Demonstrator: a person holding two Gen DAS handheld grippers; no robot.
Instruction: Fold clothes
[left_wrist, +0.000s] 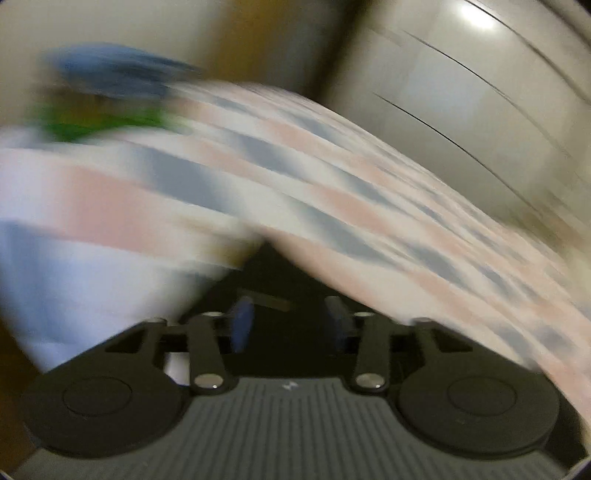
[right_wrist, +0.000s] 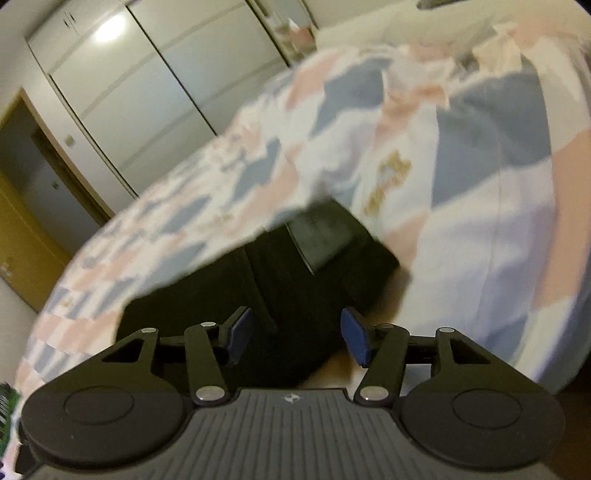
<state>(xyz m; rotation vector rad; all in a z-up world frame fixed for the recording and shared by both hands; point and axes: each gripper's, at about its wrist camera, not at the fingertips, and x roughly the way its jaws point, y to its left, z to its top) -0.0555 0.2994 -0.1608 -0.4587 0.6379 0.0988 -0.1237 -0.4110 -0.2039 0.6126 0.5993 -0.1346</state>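
A black garment (right_wrist: 295, 273) lies on a bed just ahead of my right gripper (right_wrist: 297, 338), with a folded dark panel on top. The right gripper's blue pads (right_wrist: 354, 339) stand apart with nothing between them. In the left wrist view, badly motion-blurred, a dark cloth (left_wrist: 273, 273) shows as a small triangle ahead of my left gripper (left_wrist: 291, 325). Its blue pads (left_wrist: 242, 325) are also apart and empty.
The bed cover (right_wrist: 480, 184) is a white, pink and grey-blue patchwork quilt, also seen in the left view (left_wrist: 332, 192). Blue and green clothes (left_wrist: 110, 92) lie at the far left. White wardrobe doors (right_wrist: 147, 74) and a wooden door frame stand behind.
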